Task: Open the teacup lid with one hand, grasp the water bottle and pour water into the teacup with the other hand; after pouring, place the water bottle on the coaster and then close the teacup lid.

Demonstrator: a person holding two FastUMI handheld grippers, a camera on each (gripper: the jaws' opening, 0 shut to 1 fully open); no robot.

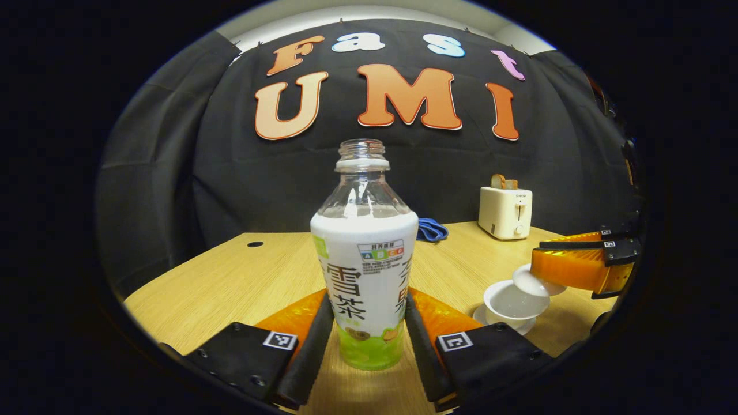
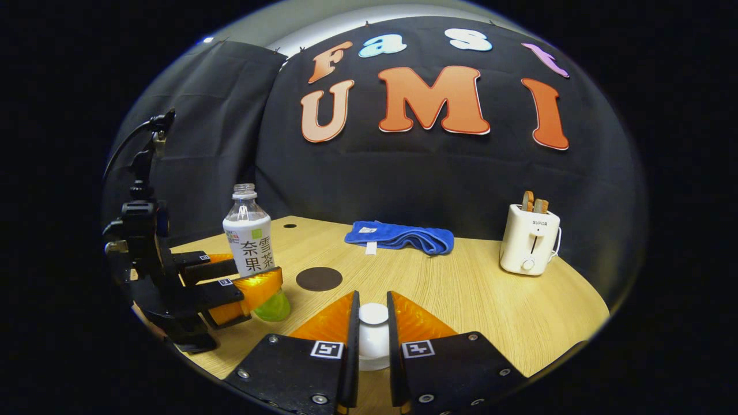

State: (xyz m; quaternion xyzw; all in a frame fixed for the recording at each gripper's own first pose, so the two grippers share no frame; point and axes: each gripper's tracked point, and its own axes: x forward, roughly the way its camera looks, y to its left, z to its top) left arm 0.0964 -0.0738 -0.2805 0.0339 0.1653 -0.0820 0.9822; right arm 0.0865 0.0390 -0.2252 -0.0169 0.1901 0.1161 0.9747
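On the table, right gripper view alone reveals the coaster point(image 2: 319, 279) beside the bottle point(image 2: 249, 242).

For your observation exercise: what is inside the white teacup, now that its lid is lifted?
In the left gripper view the teacup stands open and looks empty, white inside. The lid, held tilted over its rim by the right gripper, covers part of the interior.

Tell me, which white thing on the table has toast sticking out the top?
The toaster at the back of the table. Toast pokes from its slots. The white teacup is open and holds none, and the bottle has an open neck.
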